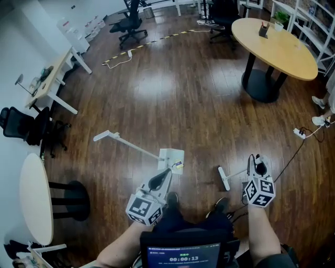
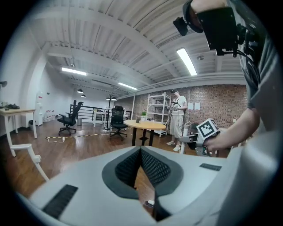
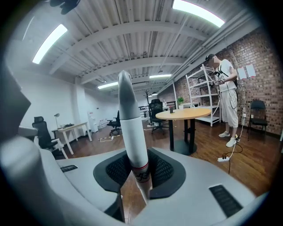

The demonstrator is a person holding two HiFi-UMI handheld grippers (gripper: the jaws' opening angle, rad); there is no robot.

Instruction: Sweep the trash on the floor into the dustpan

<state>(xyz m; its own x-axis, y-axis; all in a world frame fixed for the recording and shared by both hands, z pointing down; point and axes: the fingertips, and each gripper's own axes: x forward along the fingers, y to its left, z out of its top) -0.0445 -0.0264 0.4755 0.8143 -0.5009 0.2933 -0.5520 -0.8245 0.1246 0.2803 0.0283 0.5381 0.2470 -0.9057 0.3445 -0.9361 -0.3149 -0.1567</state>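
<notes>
While the right gripper (image 1: 257, 163) pinches the broom (image 1: 224, 178), the left gripper (image 1: 165, 174) pressed together empty, sweeping seems barely begun, the dustpan (image 1: 171, 156) well apart.

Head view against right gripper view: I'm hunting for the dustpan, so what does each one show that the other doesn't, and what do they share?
Only the head view shows the dustpan lying on the wood floor with its long handle, the broom head apart from it to the right, and the left gripper near the pan. Only the right gripper view shows the jaws of the right gripper closed on the broom handle, and the ceiling lights. Both show the round wooden table and the white power strip on the floor.
</notes>
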